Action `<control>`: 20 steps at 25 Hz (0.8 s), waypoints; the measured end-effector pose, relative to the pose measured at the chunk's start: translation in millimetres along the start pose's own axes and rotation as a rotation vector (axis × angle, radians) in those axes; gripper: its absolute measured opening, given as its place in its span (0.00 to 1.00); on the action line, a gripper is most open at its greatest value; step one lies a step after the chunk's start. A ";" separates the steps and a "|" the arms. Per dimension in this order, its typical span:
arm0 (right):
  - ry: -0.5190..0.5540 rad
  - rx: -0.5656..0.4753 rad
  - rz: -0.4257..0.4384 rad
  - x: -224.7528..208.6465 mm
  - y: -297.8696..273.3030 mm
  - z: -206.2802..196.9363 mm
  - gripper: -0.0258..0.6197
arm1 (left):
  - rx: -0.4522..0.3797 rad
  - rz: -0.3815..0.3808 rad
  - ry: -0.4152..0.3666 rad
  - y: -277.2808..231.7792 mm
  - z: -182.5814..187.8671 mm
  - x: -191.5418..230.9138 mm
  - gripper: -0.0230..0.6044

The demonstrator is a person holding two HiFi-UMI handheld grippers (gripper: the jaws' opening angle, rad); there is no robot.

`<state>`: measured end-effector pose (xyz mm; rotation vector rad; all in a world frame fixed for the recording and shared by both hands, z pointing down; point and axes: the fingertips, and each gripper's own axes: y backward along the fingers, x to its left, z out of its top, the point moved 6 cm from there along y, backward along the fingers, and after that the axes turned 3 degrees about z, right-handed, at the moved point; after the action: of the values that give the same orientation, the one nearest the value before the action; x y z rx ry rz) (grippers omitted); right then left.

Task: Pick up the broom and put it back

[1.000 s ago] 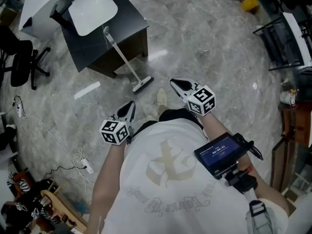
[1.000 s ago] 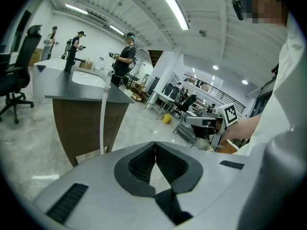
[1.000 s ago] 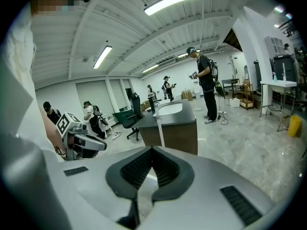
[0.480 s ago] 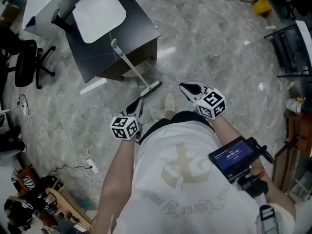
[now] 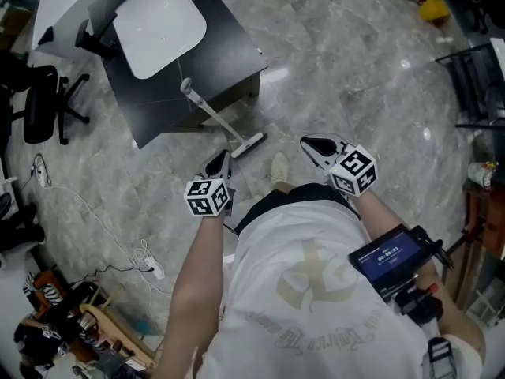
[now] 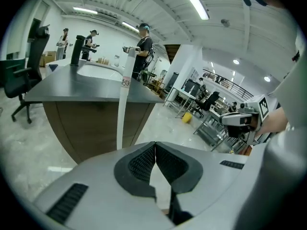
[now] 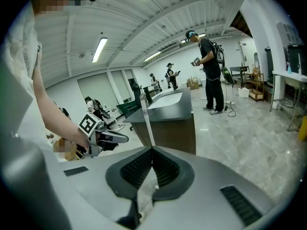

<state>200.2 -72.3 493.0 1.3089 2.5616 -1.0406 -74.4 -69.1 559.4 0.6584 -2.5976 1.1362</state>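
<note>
The broom has a long white handle and a flat white head resting on the floor. It leans against the edge of a dark counter. My left gripper is shut and empty, its tips just short of the broom head. My right gripper is also shut and empty, to the right of the head. In the left gripper view the handle rises straight ahead above the shut jaws. In the right gripper view the handle stands ahead of the shut jaws.
The counter holds a white basin. A black office chair stands at the left, and a cable with a power strip lies on the floor. Metal racks line the right side. Several people stand beyond the counter.
The person has walked toward the counter. Both grippers have come closer to the broom and lower, and the left one now nearly reaches the broom head. Both stayed shut.
</note>
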 end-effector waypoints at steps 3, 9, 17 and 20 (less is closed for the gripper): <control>-0.012 0.013 0.010 -17.7 -5.5 -0.4 0.07 | 0.012 0.035 0.002 -20.6 5.6 9.1 0.06; -0.022 0.029 0.021 -54.1 -13.5 -1.5 0.07 | 0.033 0.099 0.013 -62.9 9.5 26.6 0.06; -0.032 0.048 0.005 -56.6 -6.5 -4.1 0.07 | 0.029 0.170 0.081 -71.3 6.4 54.8 0.06; -0.040 0.054 -0.001 -58.5 -3.3 -9.1 0.07 | 0.025 0.197 0.088 -73.1 4.1 61.9 0.06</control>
<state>236.7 -108.3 522.7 1.2860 2.5228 -1.1312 -92.8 -135.0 626.5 0.3540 -2.6220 1.2263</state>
